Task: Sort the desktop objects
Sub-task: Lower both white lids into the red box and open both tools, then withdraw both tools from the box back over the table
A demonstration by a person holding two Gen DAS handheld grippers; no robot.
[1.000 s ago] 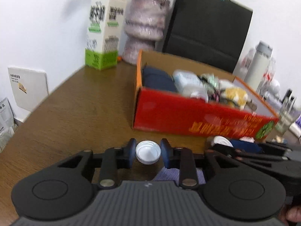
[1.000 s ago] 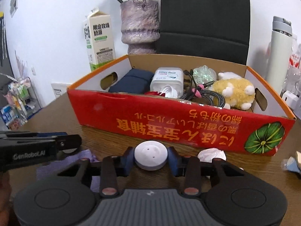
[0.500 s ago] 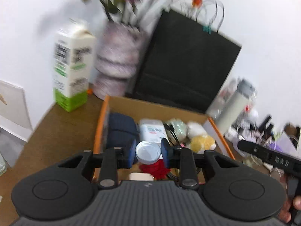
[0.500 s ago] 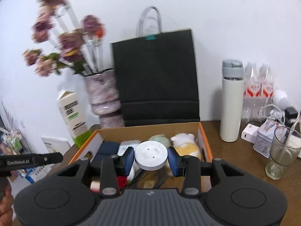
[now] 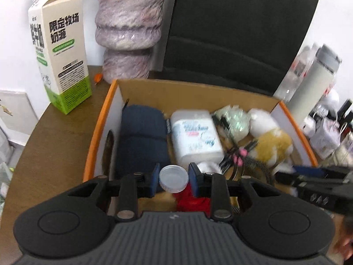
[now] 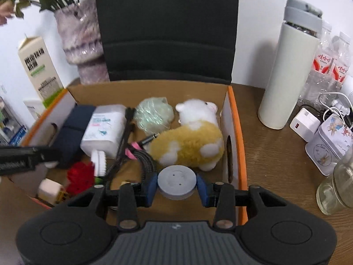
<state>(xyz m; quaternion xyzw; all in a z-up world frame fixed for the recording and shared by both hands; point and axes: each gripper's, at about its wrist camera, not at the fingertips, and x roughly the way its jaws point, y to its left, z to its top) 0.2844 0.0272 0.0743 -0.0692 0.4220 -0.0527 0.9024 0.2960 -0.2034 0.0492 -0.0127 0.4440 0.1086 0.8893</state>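
Both tools hang over the open cardboard box [image 6: 233, 119] on the worktop [image 6: 275, 154]. The left hand-held gripper [image 5: 174, 178] is clamped on a small white bottle cap [image 5: 173, 178]; the right hand-held gripper [image 6: 177, 185] grips a round white disc [image 6: 177, 184] above the box's near right corner, beside a plush sheep [image 6: 192, 141].

vase [image 5: 130, 22] top cropped, bottles [image 5: 308, 66] blurred, flowers [image 6: 26, 0] cut off

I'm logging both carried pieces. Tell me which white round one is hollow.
The bottle cap in the left claw: ribbed rim, open inside. The disc in the right claw is solid, with two small holes.
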